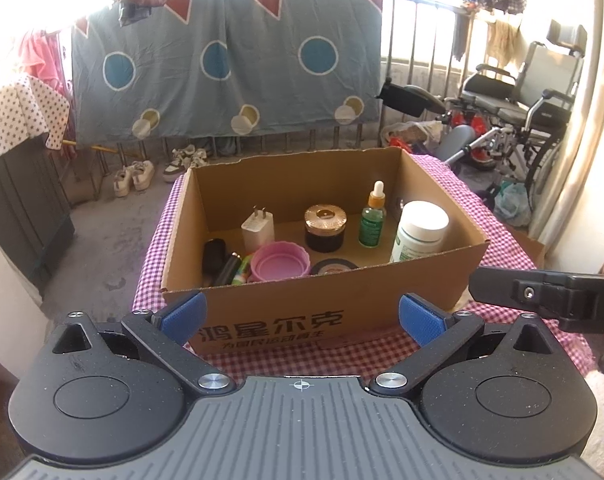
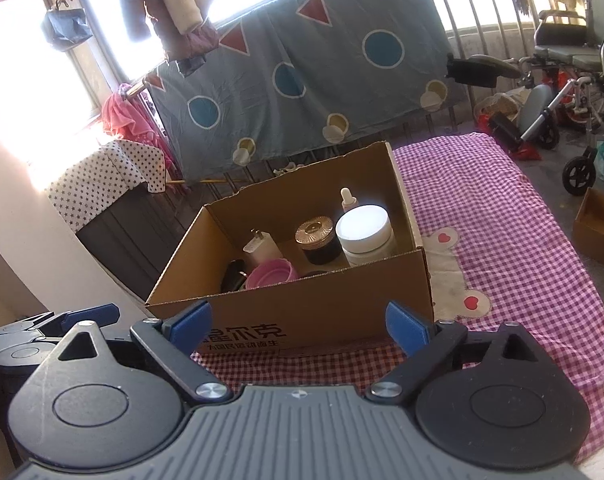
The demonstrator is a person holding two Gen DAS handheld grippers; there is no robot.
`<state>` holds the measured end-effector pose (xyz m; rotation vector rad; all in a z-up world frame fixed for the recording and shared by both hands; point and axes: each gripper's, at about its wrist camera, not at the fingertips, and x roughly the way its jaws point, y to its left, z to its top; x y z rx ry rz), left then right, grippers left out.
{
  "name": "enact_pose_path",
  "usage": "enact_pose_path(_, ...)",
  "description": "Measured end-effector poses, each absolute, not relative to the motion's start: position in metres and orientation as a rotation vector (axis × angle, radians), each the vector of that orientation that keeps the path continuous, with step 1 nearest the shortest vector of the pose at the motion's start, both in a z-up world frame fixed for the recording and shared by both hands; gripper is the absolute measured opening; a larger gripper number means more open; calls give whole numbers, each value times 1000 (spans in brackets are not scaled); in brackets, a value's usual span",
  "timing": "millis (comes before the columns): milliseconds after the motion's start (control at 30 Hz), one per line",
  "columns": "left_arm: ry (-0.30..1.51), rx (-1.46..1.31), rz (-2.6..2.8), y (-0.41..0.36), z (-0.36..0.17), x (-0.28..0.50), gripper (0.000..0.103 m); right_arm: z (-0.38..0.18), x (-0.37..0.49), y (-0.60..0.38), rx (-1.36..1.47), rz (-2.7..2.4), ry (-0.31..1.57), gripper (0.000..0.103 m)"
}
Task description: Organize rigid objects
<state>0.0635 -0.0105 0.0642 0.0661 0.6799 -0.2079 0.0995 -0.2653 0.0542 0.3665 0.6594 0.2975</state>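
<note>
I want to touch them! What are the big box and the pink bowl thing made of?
The box looks like brown corrugated cardboard: matte, with raw torn edges. The pink bowl looks like soft silicone or plastic, smooth with ridged rings; I can't tell which.

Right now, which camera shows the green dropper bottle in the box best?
The left wrist view: the whole dropper bottle shows, from cap to label. In the right wrist view only its white top shows behind the white jar.
</note>
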Motion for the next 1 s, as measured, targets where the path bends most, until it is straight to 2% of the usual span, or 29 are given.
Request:
enact_pose_path(433,649,129,-129,-14,64,59,103,53,100,-262,325,255,675,103)
enact_pose_path(1000,753,64,-69,-3,54,80,103,45,114,-253,190,128,702,103)
